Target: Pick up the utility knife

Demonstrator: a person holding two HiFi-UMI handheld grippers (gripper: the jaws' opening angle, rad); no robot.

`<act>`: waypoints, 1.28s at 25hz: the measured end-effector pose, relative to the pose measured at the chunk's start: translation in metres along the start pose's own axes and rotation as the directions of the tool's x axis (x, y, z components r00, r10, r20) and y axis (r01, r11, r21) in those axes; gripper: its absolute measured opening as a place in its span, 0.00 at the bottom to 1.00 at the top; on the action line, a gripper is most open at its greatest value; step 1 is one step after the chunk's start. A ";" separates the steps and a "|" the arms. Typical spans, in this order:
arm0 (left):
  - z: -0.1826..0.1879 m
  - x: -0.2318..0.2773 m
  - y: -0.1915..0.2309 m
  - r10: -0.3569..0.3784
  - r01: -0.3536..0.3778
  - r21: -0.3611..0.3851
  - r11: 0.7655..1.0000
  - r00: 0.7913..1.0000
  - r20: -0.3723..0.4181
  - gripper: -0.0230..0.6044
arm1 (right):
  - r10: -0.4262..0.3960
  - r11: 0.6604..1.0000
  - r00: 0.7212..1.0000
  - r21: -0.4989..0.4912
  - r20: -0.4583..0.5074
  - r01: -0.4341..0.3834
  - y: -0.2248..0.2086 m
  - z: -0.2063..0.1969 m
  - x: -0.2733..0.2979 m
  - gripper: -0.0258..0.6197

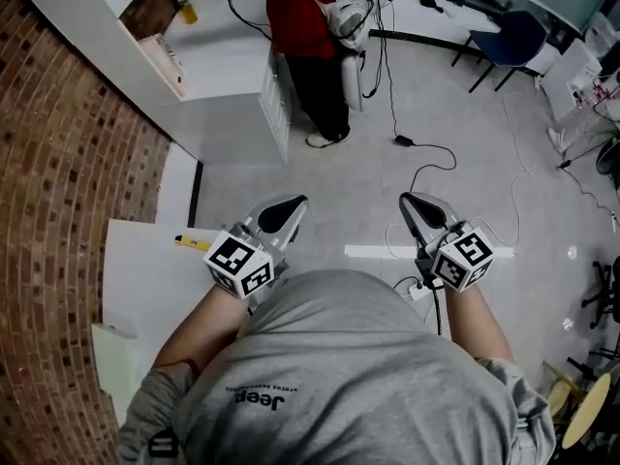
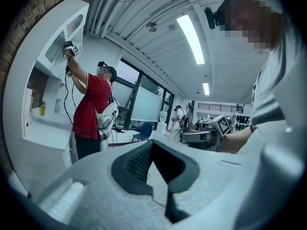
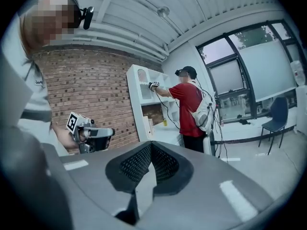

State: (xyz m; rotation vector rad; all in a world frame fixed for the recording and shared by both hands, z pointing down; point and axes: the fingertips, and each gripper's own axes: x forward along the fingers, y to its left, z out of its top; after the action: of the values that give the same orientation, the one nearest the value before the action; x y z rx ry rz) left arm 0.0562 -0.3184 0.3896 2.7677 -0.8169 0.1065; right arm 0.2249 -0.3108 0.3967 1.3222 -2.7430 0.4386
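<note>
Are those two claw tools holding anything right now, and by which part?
Nothing is held. The left gripper and the right gripper both have their jaws shut together, with nothing between them.

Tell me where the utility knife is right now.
Head view, left side: the yellow utility knife lies on the white table by the brick wall, just left of the left gripper.

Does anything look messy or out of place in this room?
Only the floor: loose black cables trail across it from the person in red to a plug block lying in the open. That looks like a trip hazard. Nothing seems spilled or broken.
</note>
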 end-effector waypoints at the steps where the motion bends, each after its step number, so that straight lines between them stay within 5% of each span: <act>1: 0.001 -0.001 0.003 -0.007 0.007 -0.002 1.000 1.000 0.000 0.03 | -0.006 1.000 1.000 -0.002 -0.001 0.006 0.001 0.002 0.002 0.05; 12: 0.001 -0.001 0.006 -0.042 0.042 -0.010 0.999 0.999 -0.006 0.04 | 0.005 1.000 1.000 -0.005 -0.015 -0.005 -0.002 0.009 0.015 0.05; 14: -0.005 -0.001 0.005 -0.063 0.064 0.006 0.998 0.997 -0.044 0.25 | 0.015 1.000 1.000 -0.004 -0.023 -0.015 -0.002 0.008 0.017 0.05; 16: -0.015 -0.003 0.005 -0.062 0.073 0.090 0.993 0.991 -0.116 0.32 | 0.027 1.000 0.999 -0.005 -0.031 -0.027 -0.002 0.007 0.018 0.05; 21: -0.032 -0.032 0.036 0.018 0.066 0.306 0.950 0.965 -0.262 0.36 | 0.065 0.997 0.996 -0.025 -0.061 -0.066 0.005 0.006 0.034 0.05; 32: -0.086 -0.135 0.127 0.180 0.012 0.396 0.918 0.879 -0.443 0.39 | 0.237 0.963 0.959 -0.095 -0.154 -0.253 0.078 -0.010 0.145 0.05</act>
State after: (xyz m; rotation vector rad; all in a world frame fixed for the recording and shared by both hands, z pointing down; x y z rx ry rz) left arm -0.1263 -0.3285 0.4813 2.8481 -0.8497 1.0259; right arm 0.0724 -0.3713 0.4150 0.8920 -2.7741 0.3672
